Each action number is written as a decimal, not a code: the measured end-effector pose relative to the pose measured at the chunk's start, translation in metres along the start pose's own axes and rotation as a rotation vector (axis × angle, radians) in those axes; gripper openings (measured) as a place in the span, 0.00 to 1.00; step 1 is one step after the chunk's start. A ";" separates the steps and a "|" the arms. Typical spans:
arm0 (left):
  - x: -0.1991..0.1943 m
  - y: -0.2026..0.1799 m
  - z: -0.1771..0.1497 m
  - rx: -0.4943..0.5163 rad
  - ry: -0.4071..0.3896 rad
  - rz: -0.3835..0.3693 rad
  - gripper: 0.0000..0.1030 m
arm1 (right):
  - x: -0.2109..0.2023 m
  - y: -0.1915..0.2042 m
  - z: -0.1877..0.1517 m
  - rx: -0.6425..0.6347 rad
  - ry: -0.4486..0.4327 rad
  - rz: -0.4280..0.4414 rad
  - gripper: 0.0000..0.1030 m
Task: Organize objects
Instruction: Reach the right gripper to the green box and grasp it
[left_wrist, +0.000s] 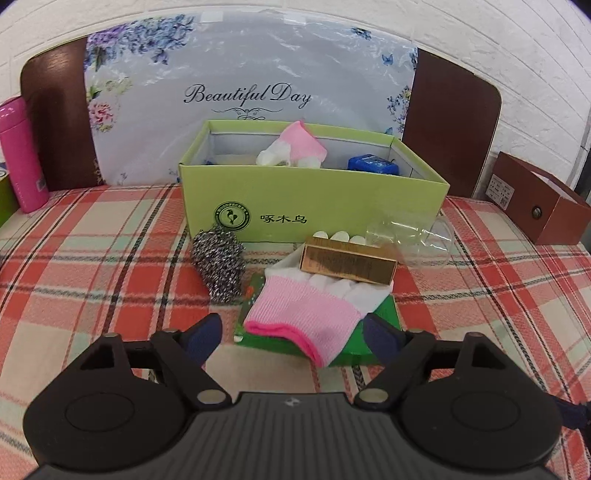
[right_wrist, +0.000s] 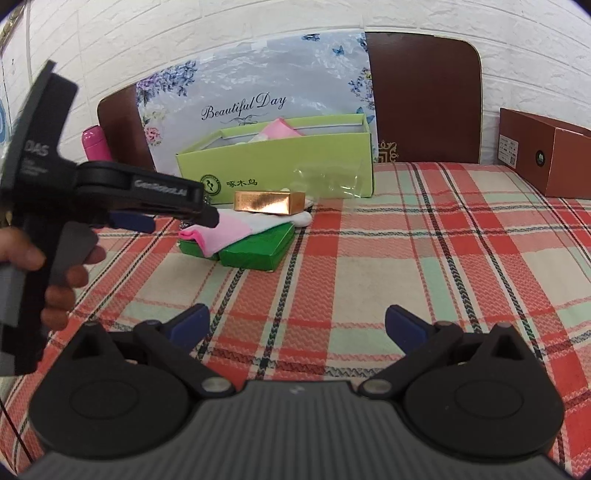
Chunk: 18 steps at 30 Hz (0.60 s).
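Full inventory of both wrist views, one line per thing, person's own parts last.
Light green cardboard box: 1, open, at back of plaid cloth.
Pink-and-white knit glove: 1, lying on flat green box.
Second pink-and-white glove: 1, inside cardboard box.
Blue packet: 1, inside cardboard box, right end.
Flat green box: 1, under glove.
Gold rectangular box: 1, on glove's fingers.
Steel wire scourer: 1, silver, left of glove.
Clear plastic cup: 1, on its side, right of gold box.
Pink bottle: 1, far left.
Brown box: 1, far right.
Left gripper: open, astride glove cuff.
Right gripper: open, nothing between the pads.
Hand: 1, holding left gripper.
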<state>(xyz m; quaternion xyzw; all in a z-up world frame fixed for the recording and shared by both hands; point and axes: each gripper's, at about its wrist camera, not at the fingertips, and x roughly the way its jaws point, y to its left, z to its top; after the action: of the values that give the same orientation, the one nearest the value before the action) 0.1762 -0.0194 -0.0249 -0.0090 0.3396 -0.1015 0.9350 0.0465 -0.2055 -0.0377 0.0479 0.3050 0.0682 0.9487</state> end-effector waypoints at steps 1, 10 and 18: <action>0.009 -0.002 0.003 0.013 0.017 0.000 0.62 | 0.001 -0.001 0.000 0.000 0.003 -0.001 1.00; -0.017 0.013 -0.008 0.049 0.029 -0.103 0.08 | 0.029 0.002 0.013 -0.143 0.001 0.064 1.00; -0.069 0.055 -0.048 0.009 0.056 -0.026 0.08 | 0.063 0.029 0.025 -0.220 0.066 0.141 1.00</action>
<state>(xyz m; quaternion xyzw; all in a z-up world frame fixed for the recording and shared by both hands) 0.1043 0.0500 -0.0225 -0.0063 0.3649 -0.1156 0.9238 0.1088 -0.1680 -0.0499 -0.0373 0.3227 0.1692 0.9305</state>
